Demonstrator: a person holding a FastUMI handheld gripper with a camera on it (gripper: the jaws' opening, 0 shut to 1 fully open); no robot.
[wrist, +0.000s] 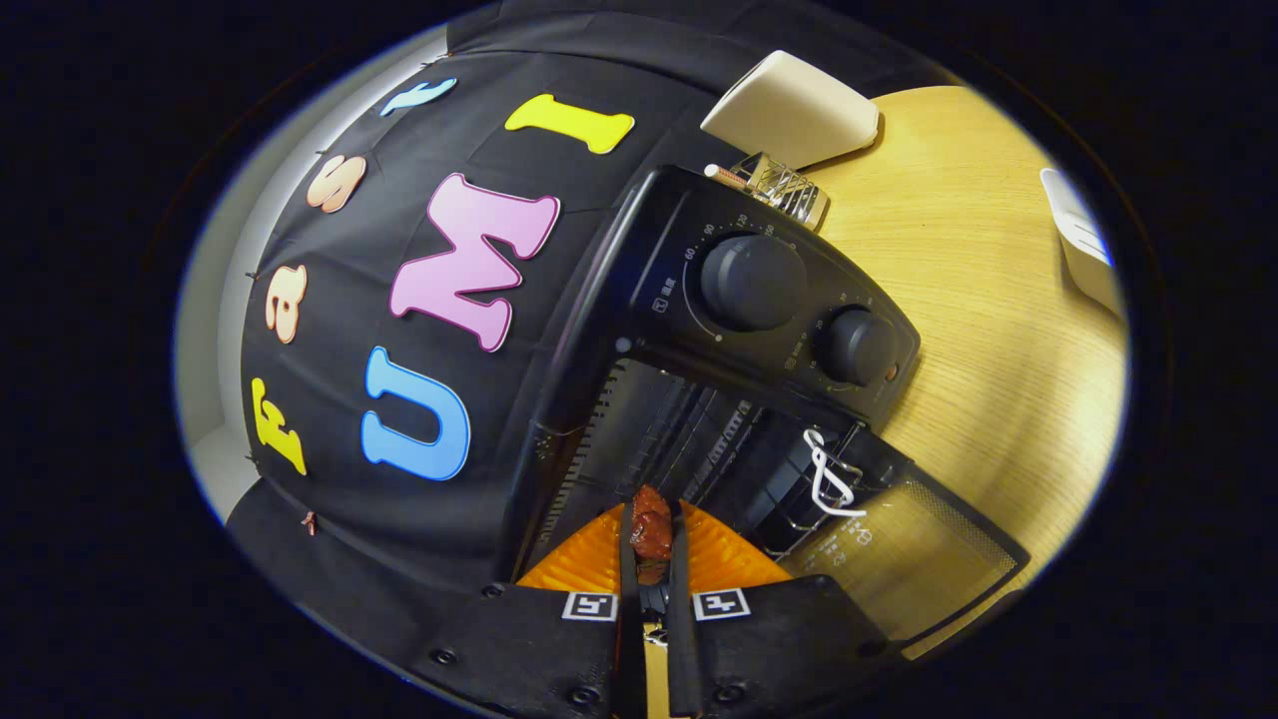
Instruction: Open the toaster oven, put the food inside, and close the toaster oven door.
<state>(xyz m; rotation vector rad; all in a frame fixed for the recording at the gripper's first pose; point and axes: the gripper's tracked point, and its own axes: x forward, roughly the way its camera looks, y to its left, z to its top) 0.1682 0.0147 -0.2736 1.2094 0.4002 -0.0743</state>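
**Now we are holding the food at the open toaster oven**

We are gripping a reddish-brown piece of food in the tongs, whose two fingers are standing narrow and pressing on it from either side. The whole view is sitting tilted, so the toaster oven is appearing rolled over to one side. Its glass door is hanging open, swung out over the wooden counter, with a pale handle or clip showing at the door's hinge side. We are looking straight into the dark cavity, where ribbed walls and a wire rack are showing, and the food is sitting just at the mouth of that cavity, beyond the finger bases and ahead of us. Two round knobs are standing on the oven's control panel beside the opening. Behind the oven a small wire rack or holder is resting on the counter, and past it a white boxy object is lying near the booth's black cloth wall. Another white thing is sitting at the counter's far side, too cropped for us to tell what it is.
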